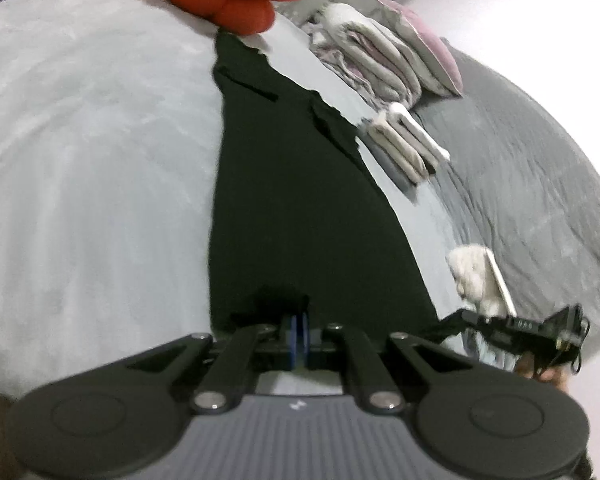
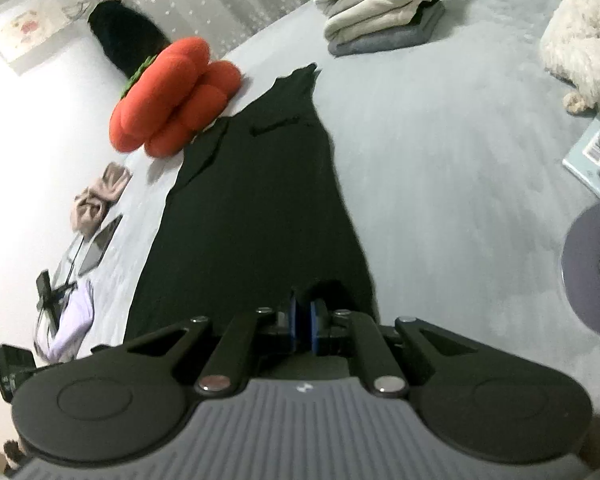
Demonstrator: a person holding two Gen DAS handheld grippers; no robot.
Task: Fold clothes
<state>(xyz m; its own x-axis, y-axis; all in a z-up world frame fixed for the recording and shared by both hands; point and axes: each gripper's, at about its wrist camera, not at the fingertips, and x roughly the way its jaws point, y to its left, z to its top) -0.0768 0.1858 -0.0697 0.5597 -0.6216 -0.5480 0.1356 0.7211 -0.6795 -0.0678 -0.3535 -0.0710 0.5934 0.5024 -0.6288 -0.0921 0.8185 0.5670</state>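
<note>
The long black knit garment (image 1: 296,184) lies flat on the grey bed cover (image 1: 92,168). The left hand-held gripper (image 1: 299,330) and the right hand-held gripper (image 2: 302,322) are each pinched on its near hem, probably through blurred cloth. Next both should carry this hem toward the far end, near the orange plush cushion (image 2: 172,100)

One long black garment (image 2: 256,208) lies spread on the grey bed (image 2: 440,184). One orange lobed plush cushion (image 2: 172,108) sits at its far end. Two stacks of folded pale clothes: the bigger (image 1: 368,60), the smaller (image 1: 404,144). One fluffy white plush (image 2: 584,44). One pink-and-grey pillow (image 1: 428,48). Two black two-finger tools, left (image 1: 299,334) and right (image 2: 304,330).
</note>
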